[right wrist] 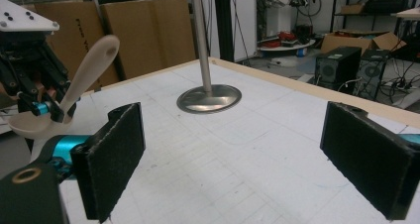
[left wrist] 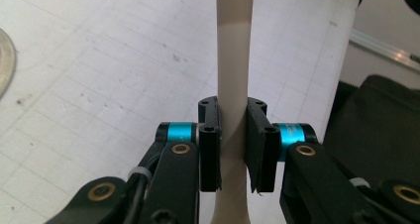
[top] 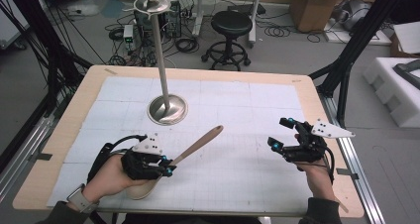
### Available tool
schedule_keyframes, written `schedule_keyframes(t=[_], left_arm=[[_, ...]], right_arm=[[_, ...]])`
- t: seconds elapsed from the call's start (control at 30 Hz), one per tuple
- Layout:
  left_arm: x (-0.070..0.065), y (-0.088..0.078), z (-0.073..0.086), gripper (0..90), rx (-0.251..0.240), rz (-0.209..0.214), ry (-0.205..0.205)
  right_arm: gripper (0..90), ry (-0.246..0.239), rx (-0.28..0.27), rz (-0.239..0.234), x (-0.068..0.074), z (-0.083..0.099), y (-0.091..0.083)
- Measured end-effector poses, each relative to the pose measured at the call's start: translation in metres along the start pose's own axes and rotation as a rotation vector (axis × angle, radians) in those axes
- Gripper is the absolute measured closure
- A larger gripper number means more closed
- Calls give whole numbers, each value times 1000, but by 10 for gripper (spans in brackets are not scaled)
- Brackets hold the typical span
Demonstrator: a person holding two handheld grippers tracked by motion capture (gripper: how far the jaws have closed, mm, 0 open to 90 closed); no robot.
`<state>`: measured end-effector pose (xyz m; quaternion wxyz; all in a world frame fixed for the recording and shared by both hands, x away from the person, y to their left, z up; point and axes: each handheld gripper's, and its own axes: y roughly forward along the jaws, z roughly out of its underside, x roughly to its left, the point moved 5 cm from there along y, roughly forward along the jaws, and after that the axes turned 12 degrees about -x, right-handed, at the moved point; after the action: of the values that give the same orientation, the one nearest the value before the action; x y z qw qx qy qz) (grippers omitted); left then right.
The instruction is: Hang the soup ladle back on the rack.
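Left gripper (left wrist: 233, 144) jaws clamped on the spoon (left wrist: 233, 60) handle, right gripper (right wrist: 233, 154) jaws wide, empty.

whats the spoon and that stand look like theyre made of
Spoon: matte beige with no grain or glare, so likely plastic or silicone, though painted wood is possible. The left tool is shut on its handle. Stand: brushed metal, probably steel, judging by the silvery sheen and reflections on its round base and pole.
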<state>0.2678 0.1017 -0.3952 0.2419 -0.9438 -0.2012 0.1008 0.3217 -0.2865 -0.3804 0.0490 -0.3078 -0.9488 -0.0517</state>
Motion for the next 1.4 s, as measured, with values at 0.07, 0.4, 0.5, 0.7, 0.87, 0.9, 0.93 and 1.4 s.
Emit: schedule_keyframes(t=[0.07,0.4,0.5,0.7,0.87,0.9,0.93,1.4], left_arm=[[2,-1,0,777,-24,-11,-3],[8,-11,-4,777,-182,-50,1],[12,-16,-8,777,-240,-72,-14],[20,-25,-14,777,-322,-131,-4],[23,-31,-16,777,-372,-151,0],[24,-33,-17,777,-376,-150,-1],[26,-35,-17,777,-390,-160,-1],[50,-66,-17,777,-497,-260,-30]], right_arm=[[92,2,1,3,0,0,0],[92,1,1,2,0,0,0],[92,1,0,3,-1,0,0],[92,4,4,5,-1,1,0],[92,2,8,1,-1,1,1],[92,3,7,2,-1,1,1],[92,1,6,2,-1,1,1],[92,1,13,1,0,2,2]])
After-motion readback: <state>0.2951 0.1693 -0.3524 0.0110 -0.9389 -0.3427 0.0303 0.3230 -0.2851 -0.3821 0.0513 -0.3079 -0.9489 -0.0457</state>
